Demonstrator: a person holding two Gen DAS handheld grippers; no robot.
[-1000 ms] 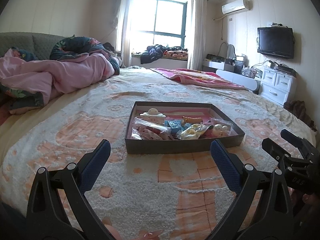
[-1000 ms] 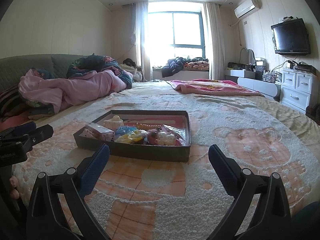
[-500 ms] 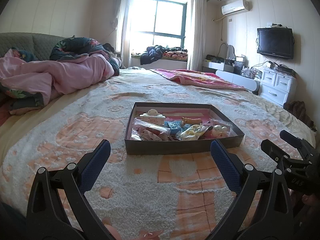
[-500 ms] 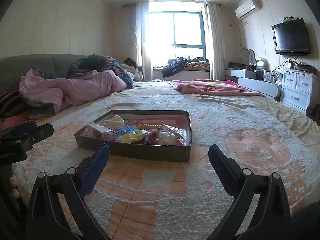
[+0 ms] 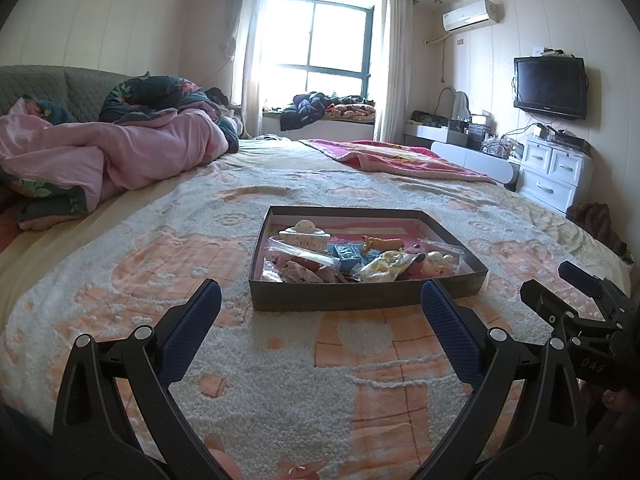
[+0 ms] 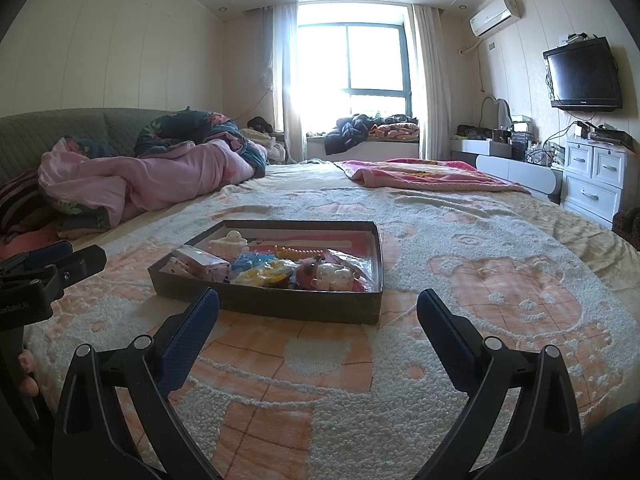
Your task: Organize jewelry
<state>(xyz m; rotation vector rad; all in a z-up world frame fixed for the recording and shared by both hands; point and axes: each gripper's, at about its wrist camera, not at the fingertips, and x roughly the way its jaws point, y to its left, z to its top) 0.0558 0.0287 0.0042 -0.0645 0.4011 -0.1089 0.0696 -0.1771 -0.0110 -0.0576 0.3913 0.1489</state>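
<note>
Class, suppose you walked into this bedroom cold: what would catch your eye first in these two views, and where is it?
The dark shallow box of jumbled trinkets sits mid-bed on the peach-and-white bedspread, directly ahead. Both the left gripper and the right gripper hang open, short of it. Behind, a bright window glares, with a pink quilt heaped at left.

"DAS" on right gripper (image 5: 592, 364)

Right gripper (image 6: 318, 312) jaws wide apart, empty, above bedspread (image 6: 440, 320). Dark tray (image 6: 280, 304) of jewelry packets just ahead.
</note>
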